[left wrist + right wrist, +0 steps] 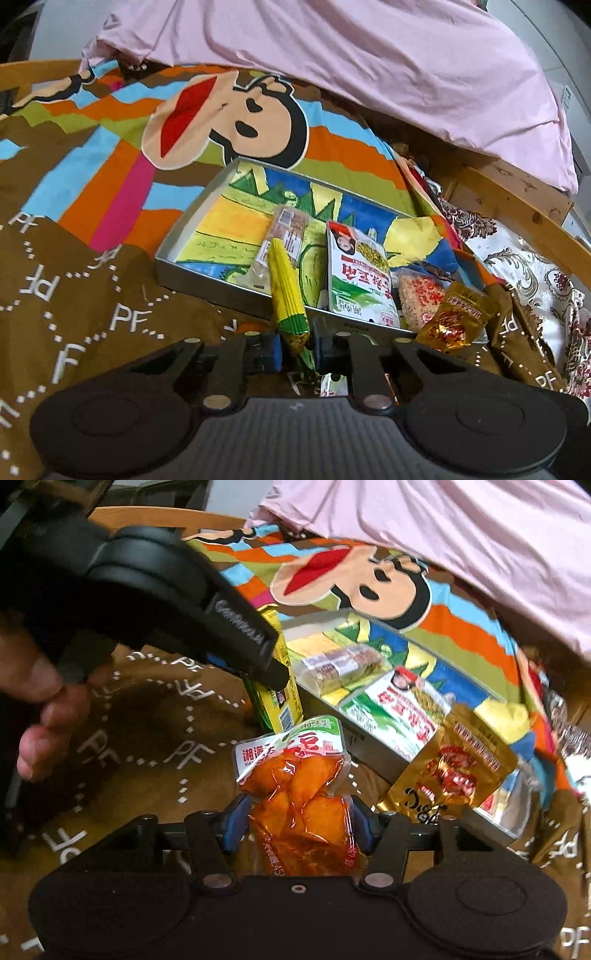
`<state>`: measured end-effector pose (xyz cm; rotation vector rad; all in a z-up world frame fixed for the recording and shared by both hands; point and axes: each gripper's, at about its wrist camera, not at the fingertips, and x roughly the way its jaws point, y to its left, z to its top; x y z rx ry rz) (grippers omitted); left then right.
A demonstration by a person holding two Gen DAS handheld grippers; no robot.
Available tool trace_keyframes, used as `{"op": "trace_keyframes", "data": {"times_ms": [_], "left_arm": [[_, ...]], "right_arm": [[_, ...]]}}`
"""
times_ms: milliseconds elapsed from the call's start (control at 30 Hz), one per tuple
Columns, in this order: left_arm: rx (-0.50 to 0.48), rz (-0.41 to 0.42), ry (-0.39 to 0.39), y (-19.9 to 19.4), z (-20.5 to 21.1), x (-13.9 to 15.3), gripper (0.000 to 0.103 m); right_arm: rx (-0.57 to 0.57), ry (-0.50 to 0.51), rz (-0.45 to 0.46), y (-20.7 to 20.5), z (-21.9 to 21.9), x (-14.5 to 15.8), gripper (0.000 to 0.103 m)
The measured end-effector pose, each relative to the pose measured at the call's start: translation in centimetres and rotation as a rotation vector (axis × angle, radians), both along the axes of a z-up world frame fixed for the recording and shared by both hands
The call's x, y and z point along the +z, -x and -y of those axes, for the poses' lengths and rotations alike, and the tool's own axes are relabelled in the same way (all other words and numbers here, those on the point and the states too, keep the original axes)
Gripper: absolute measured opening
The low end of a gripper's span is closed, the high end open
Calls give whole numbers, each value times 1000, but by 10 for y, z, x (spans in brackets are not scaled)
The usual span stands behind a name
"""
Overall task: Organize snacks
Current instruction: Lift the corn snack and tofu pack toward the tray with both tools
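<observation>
The left gripper is clamped narrow on a yellow pack that slants up ahead of its pads, over the near wall of the tray. Ahead in the tray lie a clear bar and a green pouch; right of them a gold packet. The right gripper pinches an orange pack at mid width; the tray sits just ahead-right
</observation>
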<state>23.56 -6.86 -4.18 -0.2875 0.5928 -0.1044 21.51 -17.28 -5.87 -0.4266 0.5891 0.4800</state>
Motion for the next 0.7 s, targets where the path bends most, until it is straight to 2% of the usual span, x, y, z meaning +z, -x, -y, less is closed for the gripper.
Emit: {"op": "trace_keyframes", "data": {"times_ms": [133,400,700], "left_arm": [[20,16,-14,11,1,17,13],[49,35,-10,21,3,51,13],[40,142,-22,9,15,96,13]], "right_arm": [[-6,-6,61,16,6,13,58],[-79,-88,160,26,28,41,59],[-205,-197,338,13,56,63,59]]}}
